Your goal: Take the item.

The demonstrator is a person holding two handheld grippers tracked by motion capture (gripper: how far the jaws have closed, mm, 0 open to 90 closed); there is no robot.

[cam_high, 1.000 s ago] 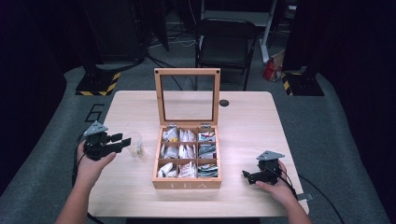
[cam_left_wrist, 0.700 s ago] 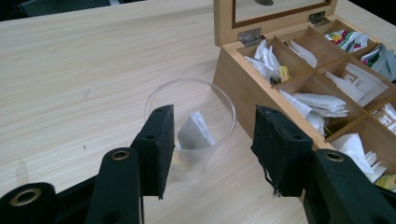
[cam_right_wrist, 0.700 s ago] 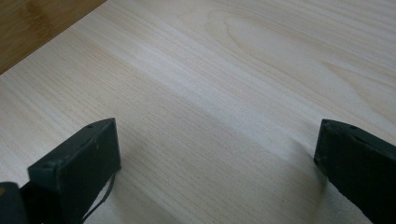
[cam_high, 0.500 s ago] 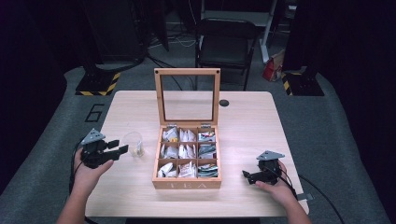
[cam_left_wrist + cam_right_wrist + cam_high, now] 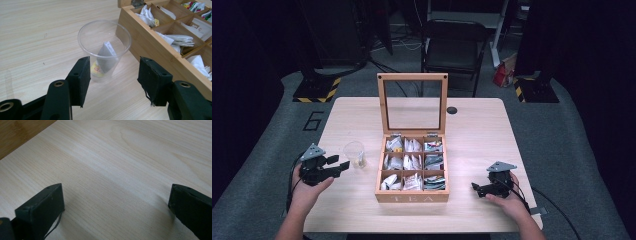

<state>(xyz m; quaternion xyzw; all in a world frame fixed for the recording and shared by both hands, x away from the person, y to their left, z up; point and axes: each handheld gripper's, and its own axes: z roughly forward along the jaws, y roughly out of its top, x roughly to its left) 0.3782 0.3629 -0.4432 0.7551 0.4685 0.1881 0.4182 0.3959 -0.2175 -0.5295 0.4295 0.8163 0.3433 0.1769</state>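
High view shows my left claw (image 5: 337, 165) at about eight o'clock on the worktop (image 5: 472, 130), jaws apart and aimed at a clear plastic cup (image 5: 354, 153) that stands just beside the wooden tea box (image 5: 412, 196). Left gripper view looks along those jaws: the cup (image 5: 104, 47) stands upright just ahead of the open gap, touching neither pad, and a tea bag (image 5: 106, 58) leans inside it with a yellow tag low against the wall. The box (image 5: 160, 53) lies at two o'clock from the cup, its compartments stuffed with sachets, its glass lid (image 5: 412, 102) standing upright at the twelve o'clock edge. My right claw (image 5: 476, 188) rests at four o'clock on the worktop, near the box's right side; right gripper view shows its jaws spread wide over bare wood (image 5: 120, 170), holding nothing.
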